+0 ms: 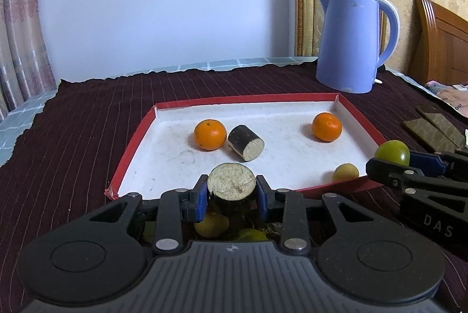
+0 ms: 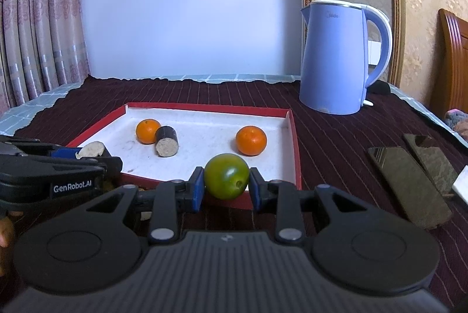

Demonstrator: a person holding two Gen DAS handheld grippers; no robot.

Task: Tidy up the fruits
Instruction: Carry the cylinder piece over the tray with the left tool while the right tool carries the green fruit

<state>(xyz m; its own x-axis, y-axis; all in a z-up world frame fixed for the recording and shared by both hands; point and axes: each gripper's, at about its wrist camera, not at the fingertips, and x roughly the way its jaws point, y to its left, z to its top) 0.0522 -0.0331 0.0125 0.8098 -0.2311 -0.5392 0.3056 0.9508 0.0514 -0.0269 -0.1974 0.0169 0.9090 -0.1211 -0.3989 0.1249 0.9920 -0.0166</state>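
A red-rimmed white tray (image 1: 137,143) (image 2: 294,137) lies on the dark cloth. In it sit two oranges (image 1: 210,134) (image 1: 326,126) (image 2: 148,131) (image 2: 251,140), a dark sugarcane piece (image 1: 246,142) (image 2: 166,141) and a small yellow-green fruit (image 1: 345,172). My left gripper (image 1: 231,191) is shut on another sugarcane piece (image 1: 231,181) (image 2: 91,150), held at the tray's near edge. My right gripper (image 2: 225,186) is shut on a green fruit (image 2: 226,180) (image 1: 392,152) over the tray's near right corner. Yellowish fruits (image 1: 211,225) show beneath the left gripper.
A blue kettle (image 1: 352,41) (image 2: 339,58) stands behind the tray to the right. Two dark phones (image 2: 409,181) (image 1: 433,129) lie on the cloth at the right. Curtains hang at the left, a wooden headboard (image 2: 453,64) at the far right.
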